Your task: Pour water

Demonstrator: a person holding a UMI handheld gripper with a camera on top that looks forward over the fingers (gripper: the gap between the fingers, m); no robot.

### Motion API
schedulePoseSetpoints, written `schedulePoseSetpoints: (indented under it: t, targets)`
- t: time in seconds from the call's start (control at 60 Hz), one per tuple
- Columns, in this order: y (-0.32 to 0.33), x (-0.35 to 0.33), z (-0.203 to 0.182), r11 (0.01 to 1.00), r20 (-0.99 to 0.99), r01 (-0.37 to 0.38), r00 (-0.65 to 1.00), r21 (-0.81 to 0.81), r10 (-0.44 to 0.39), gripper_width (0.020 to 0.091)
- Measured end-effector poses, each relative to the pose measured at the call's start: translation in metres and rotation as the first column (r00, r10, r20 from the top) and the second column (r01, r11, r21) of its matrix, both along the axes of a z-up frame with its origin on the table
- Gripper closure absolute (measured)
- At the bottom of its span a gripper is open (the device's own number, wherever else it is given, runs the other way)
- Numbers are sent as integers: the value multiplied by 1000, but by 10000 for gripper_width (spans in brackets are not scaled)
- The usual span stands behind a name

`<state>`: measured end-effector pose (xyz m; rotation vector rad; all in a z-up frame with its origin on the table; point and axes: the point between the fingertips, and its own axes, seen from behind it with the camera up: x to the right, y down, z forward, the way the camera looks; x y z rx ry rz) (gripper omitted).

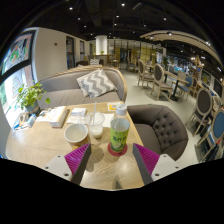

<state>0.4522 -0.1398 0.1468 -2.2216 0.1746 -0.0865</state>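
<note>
A clear plastic bottle [120, 129] with a green label and white cap stands upright on a round red coaster [117, 150] on the light wooden table [45, 142]. To its left stands a clear glass cup [97, 126]. My gripper [111, 162] is open, its purple pads [77, 158] spread wide on either side. The bottle stands just ahead of the fingertips, apart from both, slightly toward the right finger.
A white bowl [76, 132] sits left of the cup. Books or papers [52, 116] and a potted plant [30, 97] lie at the far left. A grey sofa [85, 86] with a patterned cushion and a dark armchair [162, 126] border the table. Café seating fills the background.
</note>
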Motion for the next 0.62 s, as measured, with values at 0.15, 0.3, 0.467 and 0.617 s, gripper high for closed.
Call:
schedulePoseSetpoints:
  t: [0.15,0.3,0.467,0.617]
  targets:
    - [-46,-25,32,1000,3,-10,1000,-29,10,250]
    - [-77,-43,51,999,1,-11,1000,-39,11,249]
    - [-90,-50,53,999,12,1,1000,-47,-1,248]
    - [-91,-55,49,997,-4,-13,1000,-70,13,251]
